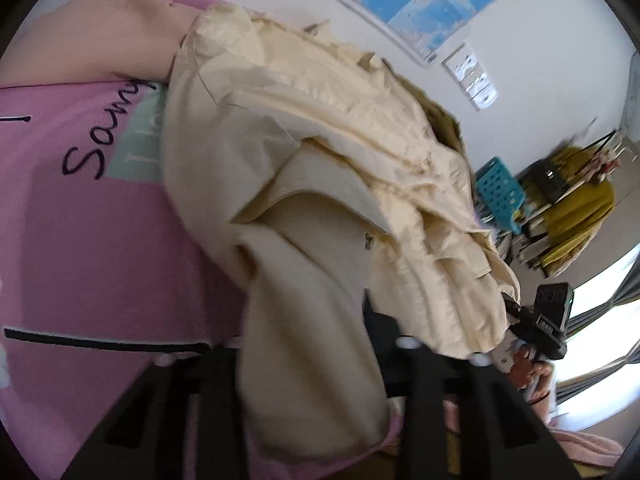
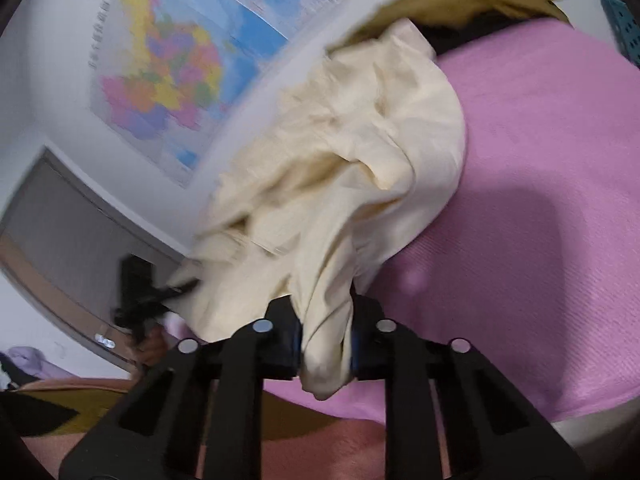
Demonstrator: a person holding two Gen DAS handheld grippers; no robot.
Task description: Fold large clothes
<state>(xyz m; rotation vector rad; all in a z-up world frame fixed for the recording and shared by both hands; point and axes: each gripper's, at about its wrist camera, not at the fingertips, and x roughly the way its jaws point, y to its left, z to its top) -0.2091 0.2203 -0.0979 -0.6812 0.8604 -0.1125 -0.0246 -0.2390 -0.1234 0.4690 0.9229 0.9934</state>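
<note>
both grippers, the left gripper [image 1: 320,356] and the right gripper [image 2: 326,344], are clamped on the cream garment [image 2: 340,168], bunched above the pink bedspread [image 2: 540,160]; they should pull apart evenly to spread it flat.

A white wall [image 2: 48,32] carries a colourful map [image 2: 168,80] at ten o'clock. Bright windows [image 1: 600,320] with grey curtains [image 1: 628,288] glow at four o'clock, a teal crate [image 1: 498,192] at three.
</note>
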